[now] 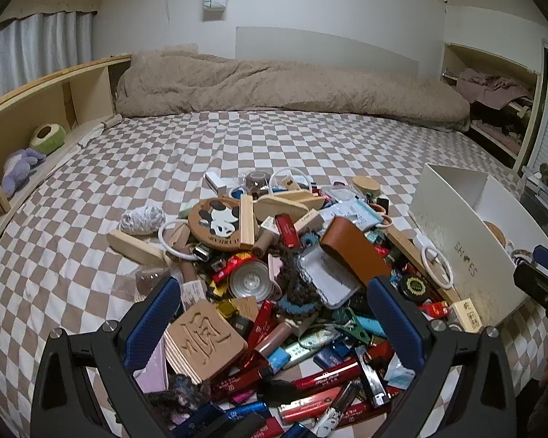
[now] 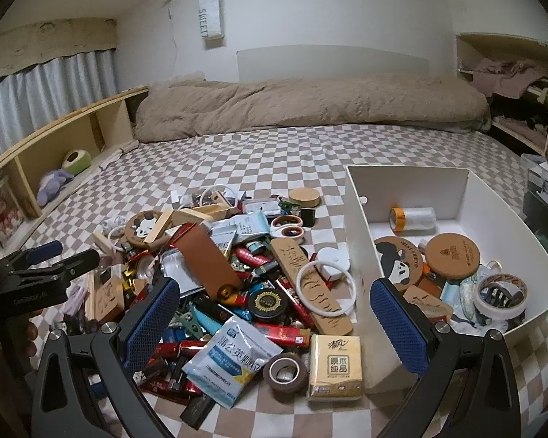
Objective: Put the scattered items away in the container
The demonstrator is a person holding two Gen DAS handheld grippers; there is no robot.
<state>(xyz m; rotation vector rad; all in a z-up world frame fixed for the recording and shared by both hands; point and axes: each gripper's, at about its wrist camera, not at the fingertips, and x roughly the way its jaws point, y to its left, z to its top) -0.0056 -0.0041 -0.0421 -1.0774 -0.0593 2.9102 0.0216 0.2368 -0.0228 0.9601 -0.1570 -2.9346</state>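
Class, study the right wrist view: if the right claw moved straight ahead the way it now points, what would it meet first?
Most likely the white ring lying on the carved wooden plaque, at the pile's near right side. The right claw is open and holds nothing. Depth is unclear; the black round tin could come first.

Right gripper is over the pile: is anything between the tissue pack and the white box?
Nothing separate: the tissue pack lies against the white box, whose near wall must be cleared. The right gripper is open and empty above.

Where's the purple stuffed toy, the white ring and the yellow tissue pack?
purple stuffed toy [image 1: 16,171], left wrist view, its body.
white ring [image 2: 351,284], right wrist view, right rim.
yellow tissue pack [image 2: 335,367], right wrist view, top face.
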